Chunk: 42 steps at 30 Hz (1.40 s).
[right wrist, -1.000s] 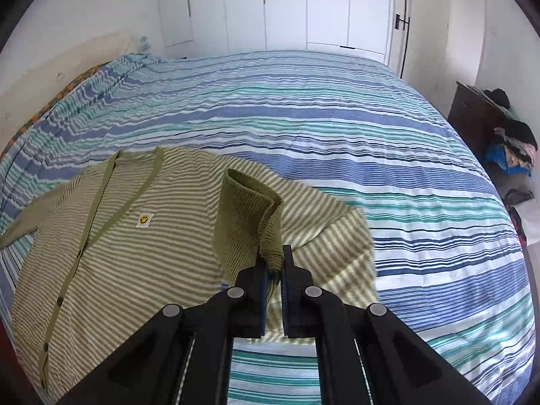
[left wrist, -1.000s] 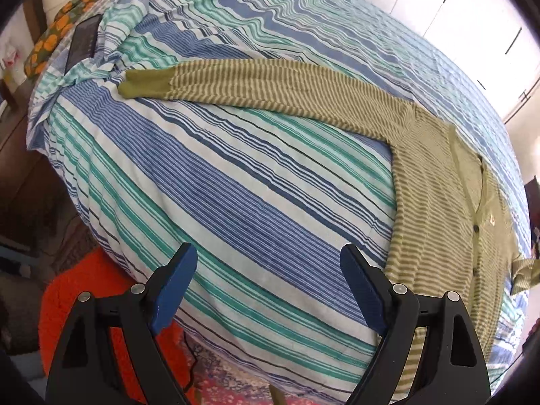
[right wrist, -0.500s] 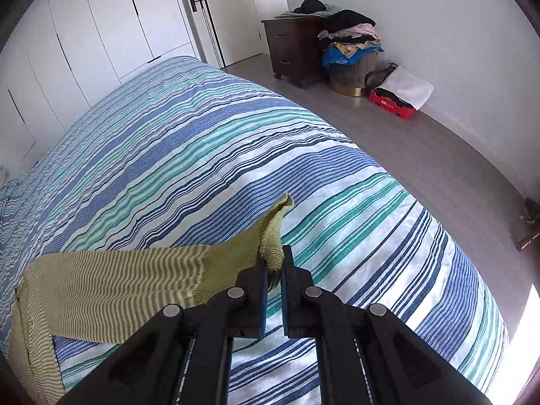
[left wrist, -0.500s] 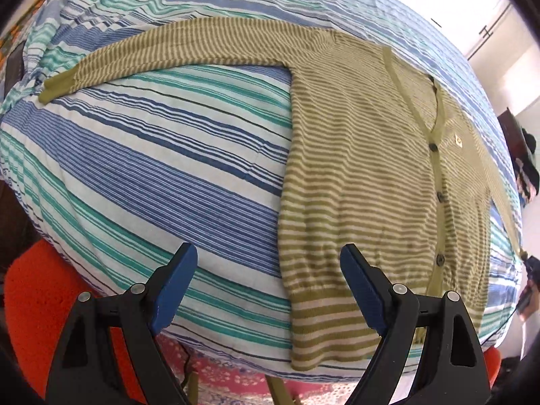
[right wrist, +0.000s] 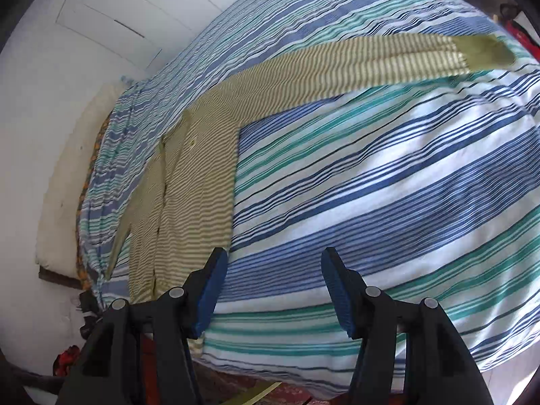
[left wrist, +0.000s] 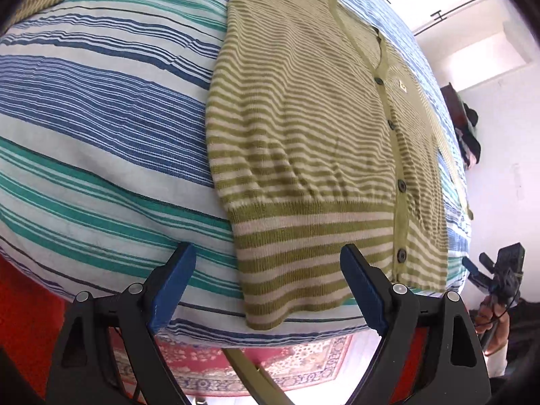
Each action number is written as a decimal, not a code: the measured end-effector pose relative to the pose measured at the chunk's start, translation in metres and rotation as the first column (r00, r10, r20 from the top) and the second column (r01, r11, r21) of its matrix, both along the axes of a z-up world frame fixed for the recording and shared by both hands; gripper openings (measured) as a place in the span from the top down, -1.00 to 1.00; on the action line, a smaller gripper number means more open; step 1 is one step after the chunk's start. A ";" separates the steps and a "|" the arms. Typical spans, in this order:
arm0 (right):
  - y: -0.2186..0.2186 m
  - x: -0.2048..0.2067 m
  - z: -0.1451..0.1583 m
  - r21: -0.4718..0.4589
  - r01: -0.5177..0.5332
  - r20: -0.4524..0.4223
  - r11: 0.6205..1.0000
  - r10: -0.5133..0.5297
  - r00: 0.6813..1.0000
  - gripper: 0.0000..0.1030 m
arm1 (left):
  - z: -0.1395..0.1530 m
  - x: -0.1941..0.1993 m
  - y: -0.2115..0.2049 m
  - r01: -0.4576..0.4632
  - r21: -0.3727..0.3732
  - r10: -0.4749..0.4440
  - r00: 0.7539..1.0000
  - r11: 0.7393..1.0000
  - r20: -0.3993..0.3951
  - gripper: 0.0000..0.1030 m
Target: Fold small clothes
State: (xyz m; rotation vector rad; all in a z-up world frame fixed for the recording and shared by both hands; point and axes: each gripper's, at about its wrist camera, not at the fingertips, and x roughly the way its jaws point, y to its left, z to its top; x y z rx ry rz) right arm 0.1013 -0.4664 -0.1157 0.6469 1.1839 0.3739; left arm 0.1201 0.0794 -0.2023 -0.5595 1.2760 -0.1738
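Both the left gripper (left wrist: 266,280) and right gripper (right wrist: 273,287) hold their fingers spread wide, gripping nothing.

Lighting: bright daylight in both views, blown out to near white on the wall (left wrist: 499,108) at the right of the left wrist view and on the wardrobe doors (right wrist: 111,10) in the right wrist view. Shadows: soft, thin, under the cardigan (left wrist: 303,128) edge. Optics: strong fisheye bulge on the bed (right wrist: 388,185), dark vignetted corners, slight smear at the rims.
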 end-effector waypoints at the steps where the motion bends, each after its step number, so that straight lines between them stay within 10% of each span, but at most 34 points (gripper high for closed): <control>1: 0.031 -0.009 -0.011 0.022 -0.056 -0.018 0.998 0.057 0.998 -0.12 | -0.001 0.000 -0.003 0.007 -0.003 -0.007 1.000 1.000 0.006 -0.70; 6: 0.117 -0.020 -0.060 -0.031 -0.166 -0.041 0.986 0.164 0.986 -0.05 | -0.001 0.005 -0.012 0.012 -0.060 -0.011 1.000 0.998 0.022 -0.63; 7: 0.122 -0.018 -0.067 -0.044 -0.167 -0.047 0.985 0.165 0.985 0.04 | -0.002 0.009 -0.015 0.023 -0.076 -0.022 1.000 0.997 0.018 -0.25; 8: 0.124 -0.015 -0.072 -0.056 -0.161 -0.061 0.985 0.158 0.986 0.50 | -0.002 0.012 -0.019 0.057 -0.081 -0.057 0.998 0.995 0.006 0.66; 9: 0.123 -0.014 -0.073 -0.046 -0.152 -0.069 0.987 0.149 0.986 0.87 | -0.002 0.015 -0.024 0.094 -0.061 -0.094 0.996 0.994 -0.007 0.87; 14: 0.117 -0.021 -0.029 -0.075 -0.169 -0.001 0.983 0.169 0.986 0.88 | 0.029 0.005 -0.027 0.127 0.006 -0.127 0.990 0.992 0.058 0.93; 20: 0.107 -0.051 0.008 -0.047 -0.187 0.030 0.981 0.188 0.982 0.88 | 0.062 -0.020 -0.015 0.167 0.053 -0.171 0.983 0.985 0.070 0.94; 27: 0.110 -0.067 -0.064 -0.119 -0.151 -0.127 0.981 0.136 0.983 0.88 | -0.005 -0.021 -0.039 0.178 0.206 -0.167 0.983 0.962 -0.072 0.89; 29: 0.110 -0.066 -0.060 -0.168 -0.138 -0.124 0.976 0.118 0.985 0.80 | 0.002 -0.020 -0.043 0.176 0.234 -0.167 0.984 0.956 -0.057 0.60; 32: 0.104 -0.073 -0.042 -0.302 -0.108 -0.102 0.947 0.081 0.991 -0.08 | 0.021 -0.028 -0.040 0.129 0.323 -0.133 0.991 0.937 -0.010 -0.54; 33: 0.100 -0.078 -0.035 -0.336 -0.090 -0.084 0.938 0.065 0.994 -0.32 | 0.030 -0.034 -0.033 0.082 0.349 -0.101 0.994 0.933 0.037 -0.59; 38: 0.080 -0.103 0.013 -0.567 0.134 0.130 0.813 -0.073 0.989 -0.33 | 0.052 -0.050 -0.014 -0.074 0.386 0.007 0.985 0.919 0.173 -0.67; 42: 0.080 -0.117 0.047 -0.614 0.362 0.340 0.701 -0.179 0.923 -0.51 | 0.053 -0.054 -0.003 -0.121 0.455 0.026 0.978 0.882 0.209 -0.67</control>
